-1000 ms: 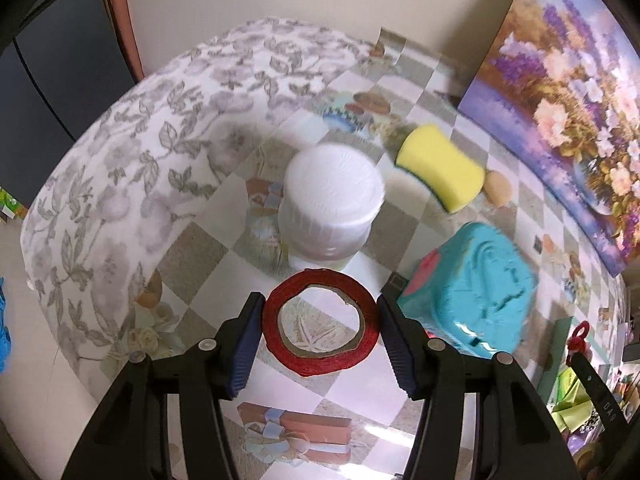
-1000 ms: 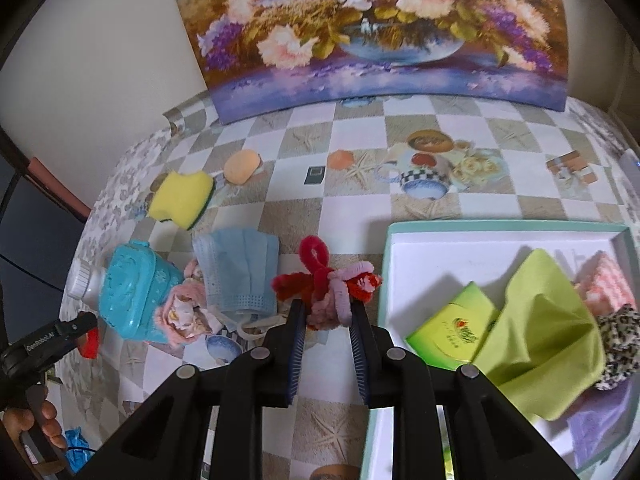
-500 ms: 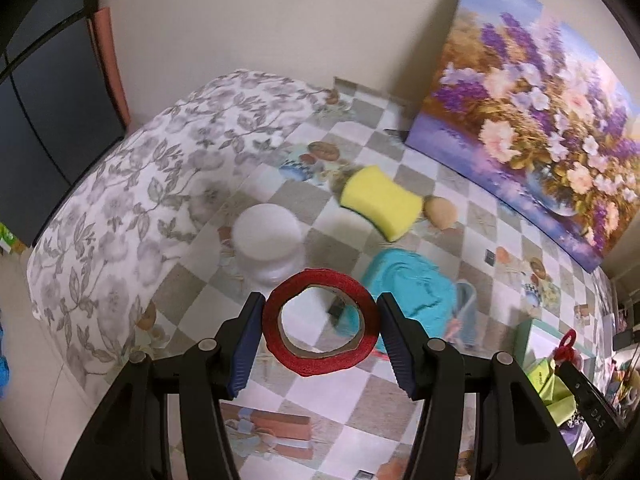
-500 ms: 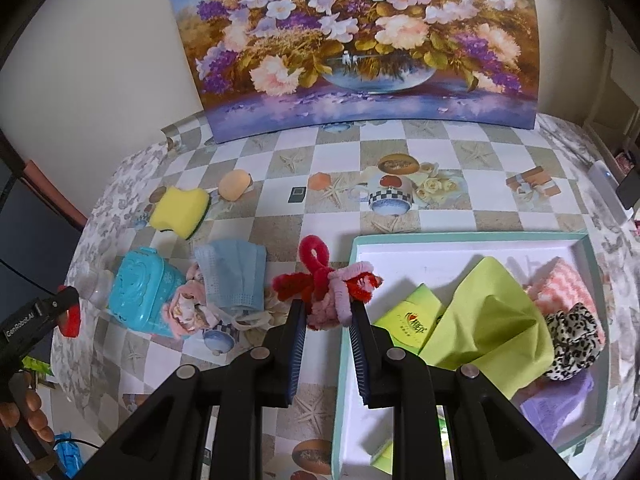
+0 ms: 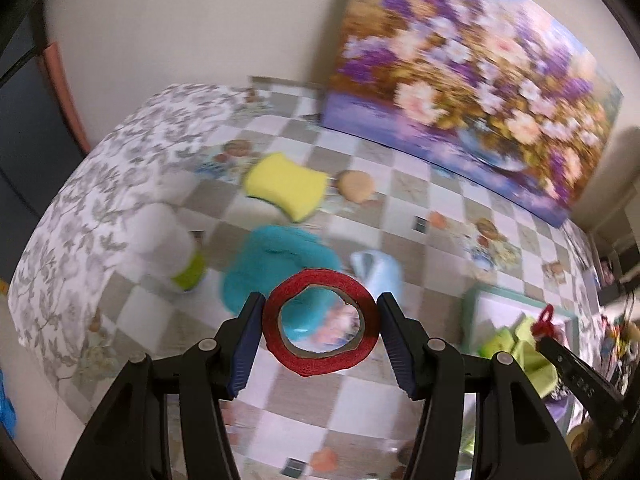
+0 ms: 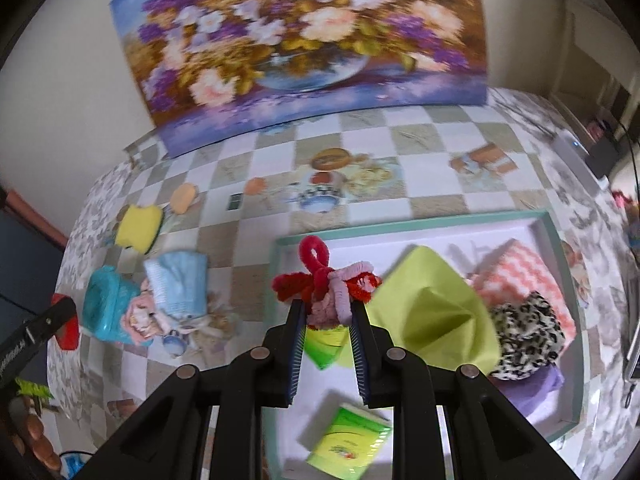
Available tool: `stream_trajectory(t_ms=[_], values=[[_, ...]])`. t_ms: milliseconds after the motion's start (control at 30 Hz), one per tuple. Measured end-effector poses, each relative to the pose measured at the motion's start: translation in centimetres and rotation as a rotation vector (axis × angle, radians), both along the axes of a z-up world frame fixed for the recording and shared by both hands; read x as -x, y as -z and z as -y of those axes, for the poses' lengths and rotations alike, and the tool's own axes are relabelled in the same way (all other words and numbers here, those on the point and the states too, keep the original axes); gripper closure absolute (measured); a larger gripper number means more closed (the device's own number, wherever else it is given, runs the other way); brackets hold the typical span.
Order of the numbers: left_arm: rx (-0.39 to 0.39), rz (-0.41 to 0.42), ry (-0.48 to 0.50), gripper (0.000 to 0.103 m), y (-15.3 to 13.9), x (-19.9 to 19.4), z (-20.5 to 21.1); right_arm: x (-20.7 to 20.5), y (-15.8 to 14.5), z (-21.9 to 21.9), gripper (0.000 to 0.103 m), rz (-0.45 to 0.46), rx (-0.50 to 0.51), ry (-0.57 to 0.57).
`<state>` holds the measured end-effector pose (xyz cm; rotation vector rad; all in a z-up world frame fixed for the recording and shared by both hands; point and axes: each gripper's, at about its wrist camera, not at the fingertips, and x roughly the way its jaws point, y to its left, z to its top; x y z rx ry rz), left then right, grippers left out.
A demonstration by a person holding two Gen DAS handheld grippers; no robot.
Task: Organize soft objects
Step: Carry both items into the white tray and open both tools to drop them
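**Operator:** Both hands are loaded right now. Nearest me, my right gripper is clenched on the red-and-pink pipe-cleaner bundle, carried in the air over the near-left corner of the teal-rimmed tray. My left gripper is clamped across the red tape roll, also lifted clear of the table.

**Observer:** How far along would you say we are?

**Operator:** Past halfway, I'd judge. In the tray already: two green packets, a lime cloth, a leopard-print piece, a pink chevron cloth and something lilac at the corner. Left out on the checked tablecloth, going back from me: a pink fabric flower against the teal toy case, a blue face mask, then the yellow sponge and a peach puff near the flower painting.

**Observer:** What changed over the last second?

**Operator:** The bundle hung over bare tablecloth left of the tray; now it is above the tray edge. On the left, the tape roll sat in front of a white jar; the jar has slid off left, and the teal case and mask show behind the roll. Neither grip has altered.
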<state>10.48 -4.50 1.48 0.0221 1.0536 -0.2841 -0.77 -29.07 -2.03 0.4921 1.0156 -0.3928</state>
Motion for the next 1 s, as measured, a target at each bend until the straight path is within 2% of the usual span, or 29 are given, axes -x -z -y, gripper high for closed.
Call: stream_trajectory(t_ms=[167,467,733,1000], values=[[-0.014,-0.03,0.089,0.044,0.7,1.2,4.0,1.1,0.4,2.6,0.079,-0.003,-0.028,0.063],[-0.063,-0.067,0.261,0.044,2.0,3.4,12.3,2.5,1.3,6.7,0.079,-0.042,-0.011,0.153],[-0.027,-0.07,0.39,0.044,3.9,5.5,19.4,4.1,2.5,10.5,0.079,-0.046,-0.036,0.237],[-0.002,-0.035,0.495,0.044,5.2,6.7,24.3,5.1,4.0,12.7,0.079,-0.062,-0.054,0.288]])
